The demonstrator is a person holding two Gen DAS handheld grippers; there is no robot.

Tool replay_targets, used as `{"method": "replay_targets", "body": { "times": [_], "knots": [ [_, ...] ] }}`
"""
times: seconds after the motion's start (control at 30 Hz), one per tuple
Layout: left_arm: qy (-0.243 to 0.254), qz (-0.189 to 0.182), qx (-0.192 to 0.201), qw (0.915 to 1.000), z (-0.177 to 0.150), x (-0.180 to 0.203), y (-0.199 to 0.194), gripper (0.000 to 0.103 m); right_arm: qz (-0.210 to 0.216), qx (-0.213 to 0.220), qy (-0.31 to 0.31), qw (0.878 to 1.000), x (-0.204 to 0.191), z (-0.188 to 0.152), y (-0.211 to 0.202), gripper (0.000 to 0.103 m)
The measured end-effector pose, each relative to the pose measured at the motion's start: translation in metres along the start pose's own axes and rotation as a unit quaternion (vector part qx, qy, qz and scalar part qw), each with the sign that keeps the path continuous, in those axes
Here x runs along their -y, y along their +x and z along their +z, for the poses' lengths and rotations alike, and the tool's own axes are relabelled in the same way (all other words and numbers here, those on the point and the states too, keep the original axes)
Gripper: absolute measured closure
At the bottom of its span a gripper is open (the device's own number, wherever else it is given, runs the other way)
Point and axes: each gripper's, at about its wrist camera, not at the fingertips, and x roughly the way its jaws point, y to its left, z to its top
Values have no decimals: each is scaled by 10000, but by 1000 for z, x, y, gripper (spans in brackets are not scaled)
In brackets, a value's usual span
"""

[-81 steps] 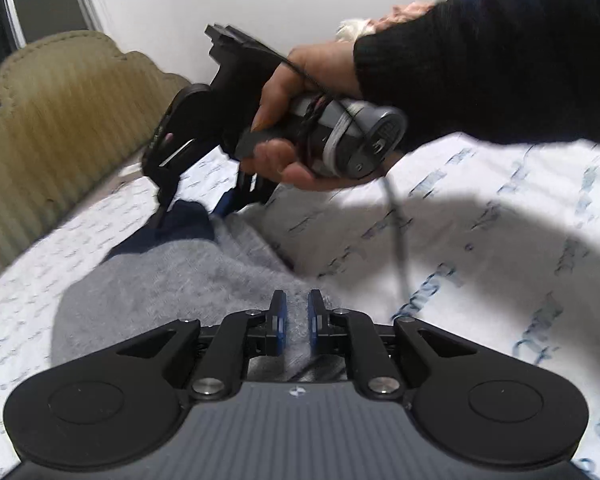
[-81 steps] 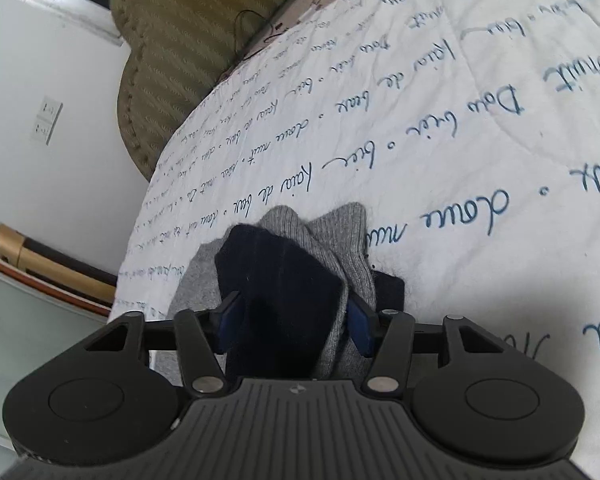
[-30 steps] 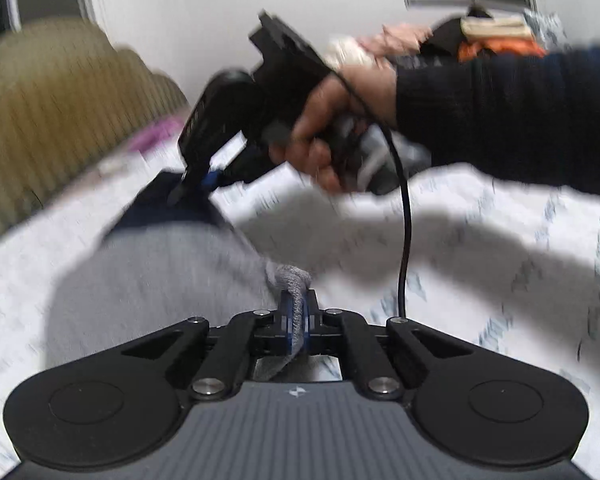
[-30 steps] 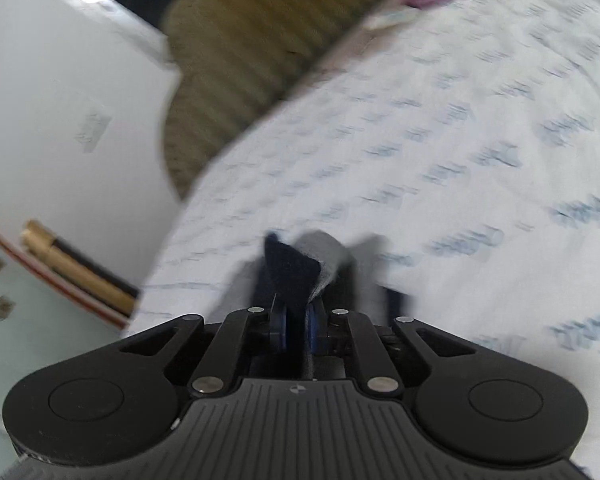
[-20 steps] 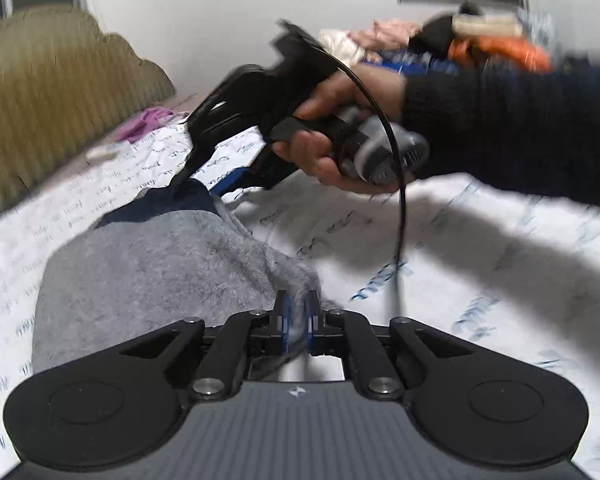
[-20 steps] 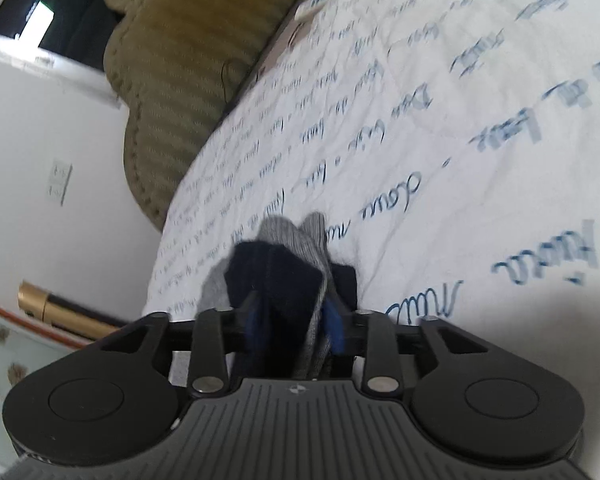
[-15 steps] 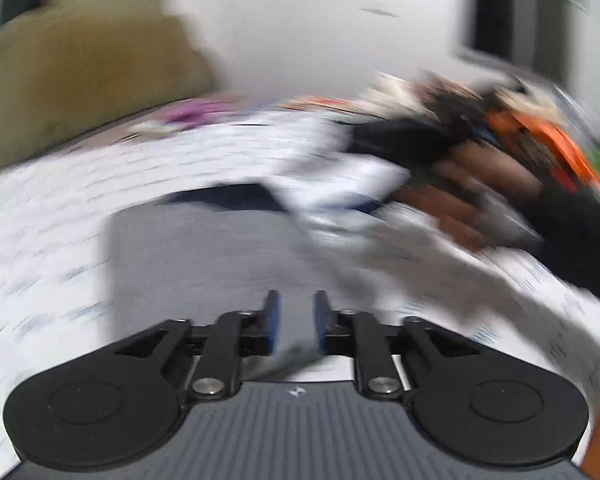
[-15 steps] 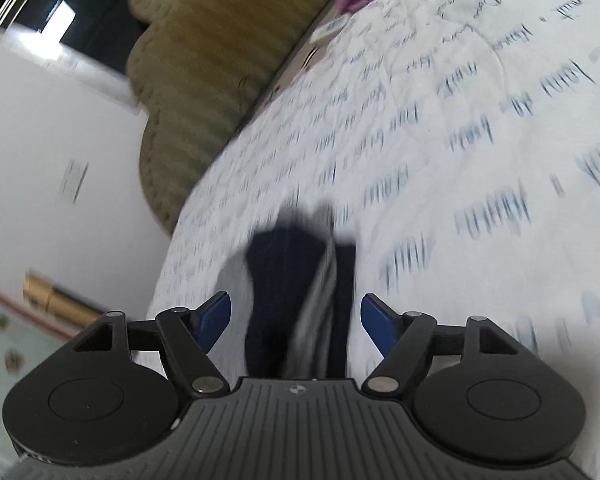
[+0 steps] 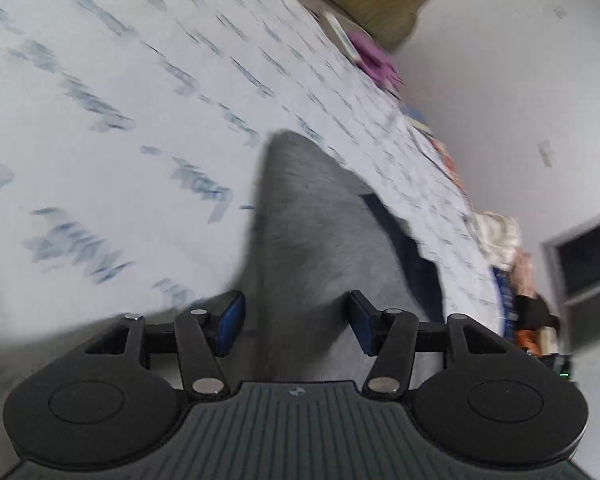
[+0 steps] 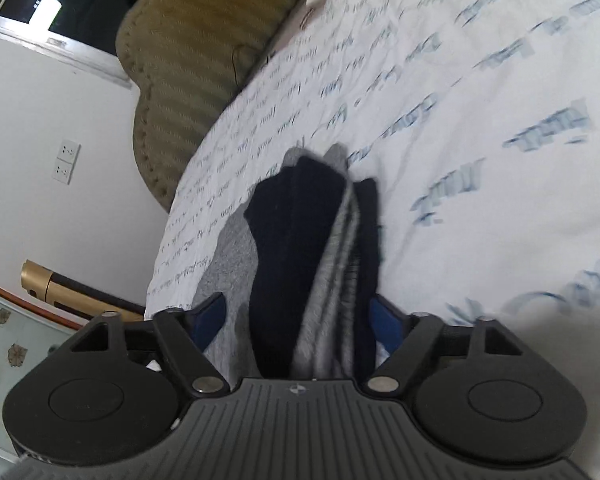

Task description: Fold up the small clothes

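Note:
A small grey garment with navy trim (image 9: 312,236) lies folded on the white bedspread with blue script (image 9: 100,80). In the left wrist view my left gripper (image 9: 296,320) is open, its blue pads either side of the grey cloth, not pinching it. In the right wrist view the same garment (image 10: 300,248) shows its navy and grey layers stacked. My right gripper (image 10: 296,320) is open, its jaws spread wide on both sides of the folded stack. The right gripper is out of the left view.
A tan padded headboard (image 10: 204,40) stands at the bed's far end. A purple cloth (image 9: 374,60) lies near it. A pile of clothes (image 9: 504,240) sits at the bed's right edge. A white wall (image 10: 52,132) and gold-trimmed furniture (image 10: 52,280) are left.
Both grippers were shut on the garment and have opened, letting it go. The left camera has swung round; the hand with the right gripper has left its view.

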Motion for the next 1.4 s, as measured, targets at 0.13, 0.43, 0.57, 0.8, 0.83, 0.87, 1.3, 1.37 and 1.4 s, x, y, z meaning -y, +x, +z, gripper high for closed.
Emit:
{"method": "replay_targets", "body": {
  "times": [0.13,0.43,0.57,0.8,0.83,0.87,1.3,1.37,1.4],
  "knots": [
    [235,26,-152,9996,3,12,12,74,-146,-104,-477,9987,-13,-10,19,46],
    [1032,268,263,9939,23,27,-38,82,228,-142,-726,9970,-57,-15,29,60],
    [966,609,423,9926,65,1,-65,81,599,-363,-685,9952,-83,-18,75,61],
    [331,586,307,9973,57,-61,-73,62,401,-568,-335,9970,-74,-28,115,48],
    [287,467,335,9979,49,-64,-82,56,399,-474,-283,9977,-72,-30,102,44],
    [213,350,340,9986,39,-68,-89,54,359,-384,-266,9983,-71,-33,89,38],
    [-59,42,-121,9999,-19,-64,-101,90,436,-805,-239,9955,-71,-95,41,86],
    [-35,-106,-122,9999,-20,-58,-118,91,659,-727,-309,9947,-81,-95,27,86],
    [-15,-208,-151,9997,-22,-55,-124,91,773,-695,-357,9939,-85,-95,18,86]
  ]
}}
